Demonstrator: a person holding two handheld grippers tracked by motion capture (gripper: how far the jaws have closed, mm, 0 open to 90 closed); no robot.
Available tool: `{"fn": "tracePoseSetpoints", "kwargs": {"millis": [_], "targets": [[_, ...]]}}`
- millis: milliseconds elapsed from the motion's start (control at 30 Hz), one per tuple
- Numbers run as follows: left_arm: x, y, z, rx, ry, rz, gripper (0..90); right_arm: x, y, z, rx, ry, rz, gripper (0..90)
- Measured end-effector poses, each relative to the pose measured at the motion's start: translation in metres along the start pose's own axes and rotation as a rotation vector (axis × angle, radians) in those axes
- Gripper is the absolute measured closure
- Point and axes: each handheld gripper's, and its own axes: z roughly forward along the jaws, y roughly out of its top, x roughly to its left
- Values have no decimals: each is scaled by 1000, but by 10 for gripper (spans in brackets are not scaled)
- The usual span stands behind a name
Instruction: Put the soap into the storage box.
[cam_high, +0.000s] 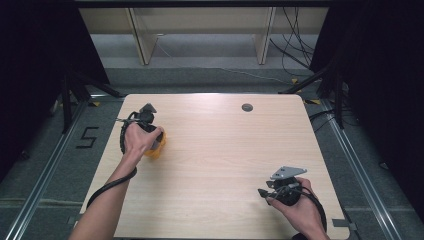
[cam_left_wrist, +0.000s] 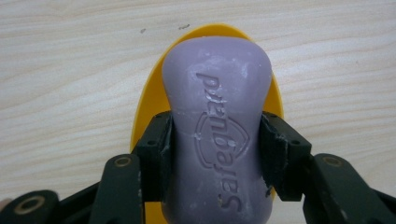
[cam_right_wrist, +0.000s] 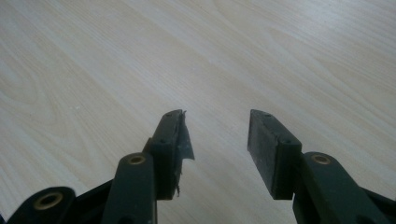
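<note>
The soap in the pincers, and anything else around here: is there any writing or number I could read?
"Safeguard", pressed into the purple soap, upside down in the left gripper view, over a shield emblem.
"5", marked in black on the grey floor left of the table.
Nothing else is readable.

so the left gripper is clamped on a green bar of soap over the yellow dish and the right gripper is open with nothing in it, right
Not quite: the bar of soap is purple, not green, as the left gripper view shows. The rest holds: the left gripper is clamped on it over the yellow dish, and the right gripper is open with nothing between its jaws.
</note>
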Motion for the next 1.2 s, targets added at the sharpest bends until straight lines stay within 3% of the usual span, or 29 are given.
{"fn": "tracePoseSetpoints", "kwargs": {"millis": [633,733,767,1000,1200], "targets": [[1,-2,6,5,1,8,482,-1,0,0,1,-3,-11,562],[1,-2,4,-12,-1,7,478,0,0,-1,9,2,2,562],[1,-2,2,-40,-3,5,482,0,0,-1,9,2,3,562],[2,0,-21,-118,-12,11,416,0,0,-1,10,1,3,561],[5,-8,-25,-139,31,82,327,0,0,-1,9,1,3,561]]}}
